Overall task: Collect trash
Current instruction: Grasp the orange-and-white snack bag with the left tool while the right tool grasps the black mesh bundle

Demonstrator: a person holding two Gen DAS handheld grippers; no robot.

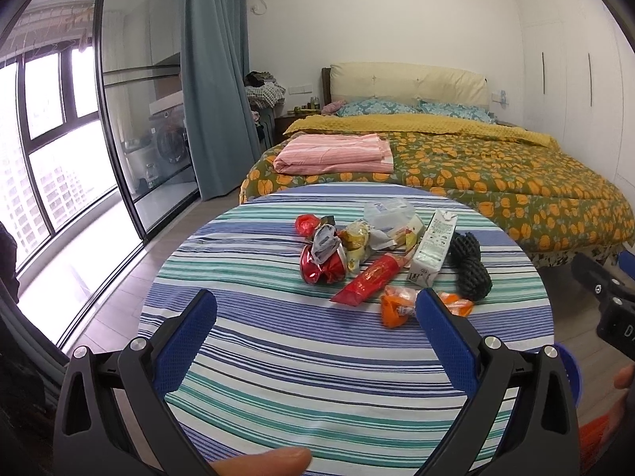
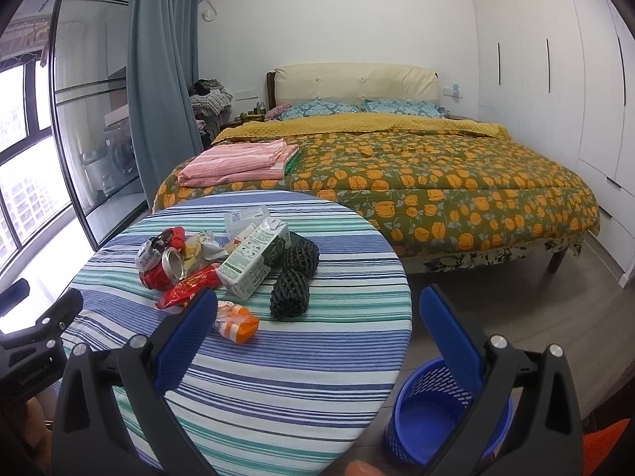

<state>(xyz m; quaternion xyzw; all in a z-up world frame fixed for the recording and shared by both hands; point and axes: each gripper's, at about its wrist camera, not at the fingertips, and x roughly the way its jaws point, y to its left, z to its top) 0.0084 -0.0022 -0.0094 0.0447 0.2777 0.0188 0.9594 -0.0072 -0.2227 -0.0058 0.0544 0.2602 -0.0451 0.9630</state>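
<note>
A heap of trash lies on the striped round table [image 1: 278, 357]: a crushed red can [image 1: 321, 267], a red wrapper [image 1: 373, 279], a white and green carton [image 1: 432, 250], black foam netting [image 1: 470, 265], an orange wrapper [image 1: 397, 307]. My left gripper [image 1: 315, 303] hovers open over the near half of the table, short of the heap. In the right wrist view the carton [image 2: 254, 260], netting [image 2: 291, 289] and orange wrapper [image 2: 238, 323] lie ahead left. My right gripper [image 2: 317, 301] stands open at the table's right edge, above a blue mesh bin [image 2: 428, 424] on the floor.
A bed [image 2: 436, 186] with an orange-flowered quilt and a folded pink blanket [image 1: 333, 152] stands behind the table. Glass sliding doors and a blue curtain [image 1: 214, 79] are to the left, white wardrobes [image 2: 555, 79] to the right. Wood floor lies between table and bed.
</note>
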